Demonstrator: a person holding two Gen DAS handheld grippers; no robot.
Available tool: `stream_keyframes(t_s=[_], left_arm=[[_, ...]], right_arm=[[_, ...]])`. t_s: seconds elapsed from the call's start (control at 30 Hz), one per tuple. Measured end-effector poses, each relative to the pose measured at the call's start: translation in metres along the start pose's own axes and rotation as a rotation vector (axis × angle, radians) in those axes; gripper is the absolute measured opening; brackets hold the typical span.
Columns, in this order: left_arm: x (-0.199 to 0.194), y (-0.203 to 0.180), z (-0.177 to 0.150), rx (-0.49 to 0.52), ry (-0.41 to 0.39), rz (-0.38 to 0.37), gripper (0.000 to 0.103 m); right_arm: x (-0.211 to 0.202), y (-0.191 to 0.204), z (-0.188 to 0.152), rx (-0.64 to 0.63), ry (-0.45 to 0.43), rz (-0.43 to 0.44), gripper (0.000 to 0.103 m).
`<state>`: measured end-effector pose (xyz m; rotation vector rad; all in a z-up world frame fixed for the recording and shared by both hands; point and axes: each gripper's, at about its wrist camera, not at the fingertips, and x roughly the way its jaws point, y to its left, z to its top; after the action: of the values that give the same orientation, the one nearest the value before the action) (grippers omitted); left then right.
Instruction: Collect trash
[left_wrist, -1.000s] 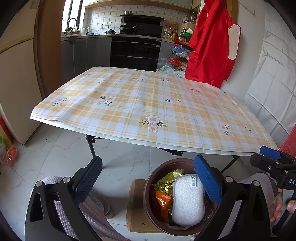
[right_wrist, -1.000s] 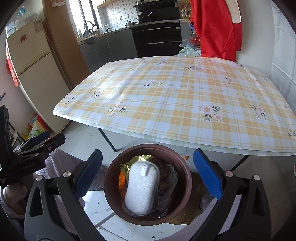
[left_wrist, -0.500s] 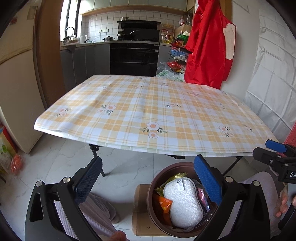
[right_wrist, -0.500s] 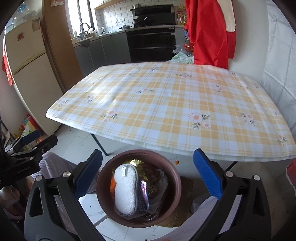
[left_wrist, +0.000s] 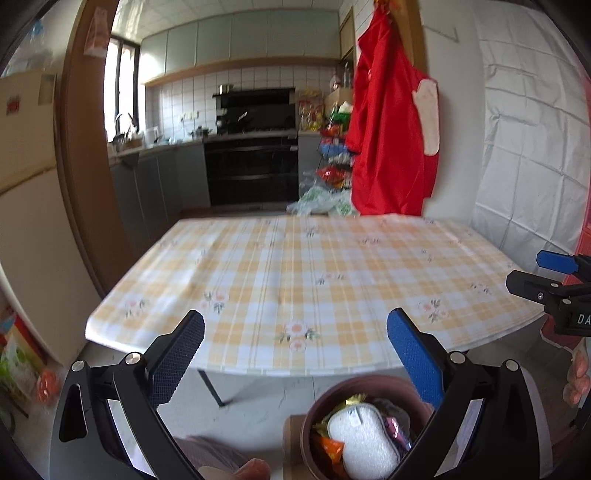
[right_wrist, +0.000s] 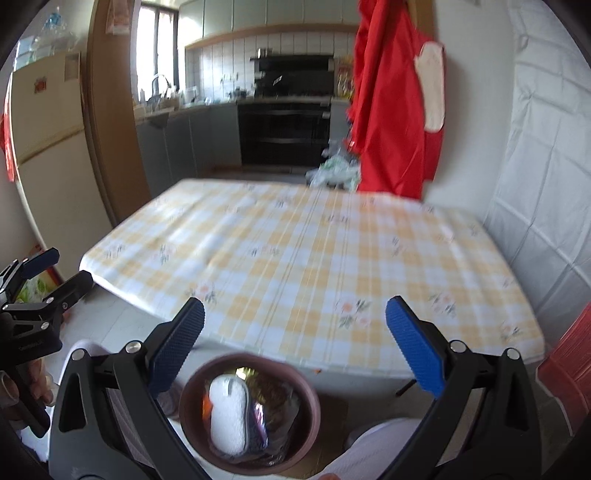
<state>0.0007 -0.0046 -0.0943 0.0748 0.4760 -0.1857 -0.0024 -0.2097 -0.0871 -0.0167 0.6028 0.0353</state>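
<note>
A brown round trash bin (left_wrist: 314, 424) stands on the floor below the table's near edge, holding a white sponge (left_wrist: 362, 439), snack wrappers and other trash. It also shows in the right wrist view (right_wrist: 251, 413), with the sponge (right_wrist: 227, 417) on top. My left gripper (left_wrist: 295, 354) is open and empty, raised above and behind the bin. My right gripper (right_wrist: 295, 350) is open and empty, likewise above the bin. The table (left_wrist: 314, 280) with a yellow plaid flowered cloth shows nothing on it.
A cardboard piece (left_wrist: 291, 443) lies under the bin. A red garment (left_wrist: 391, 140) hangs at the back right. A fridge (left_wrist: 26, 221) stands at left, kitchen counters and oven (left_wrist: 251, 170) behind. Bags (left_wrist: 321, 203) lie beyond the table. A red crate (right_wrist: 569, 369) sits at right.
Both grippers have lifted and tilted upward, so the bin has slid toward the bottom of both views and more of the kitchen shows. Both stay open and empty.
</note>
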Motion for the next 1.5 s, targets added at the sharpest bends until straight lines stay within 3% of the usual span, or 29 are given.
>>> stream_keyframes(t_s=[0.2,0.37,1.5], left_arm=[[-0.028,-0.008,0.037,0.03,-0.106,-0.027,0.097],[-0.038,-0.013,0.046,0.042,-0.131,-0.037,0.097],[-0.042,-0.014,0.047,0.053,-0.128,-0.035,0.097]], right_arm=[[-0.031,-0.007,0.023,0.016,-0.083,-0.023,0.097],[-0.039,-0.009,0.029,0.02,-0.103,-0.028,0.097],[-0.04,-0.01,0.029,0.034,-0.103,-0.035,0.097]])
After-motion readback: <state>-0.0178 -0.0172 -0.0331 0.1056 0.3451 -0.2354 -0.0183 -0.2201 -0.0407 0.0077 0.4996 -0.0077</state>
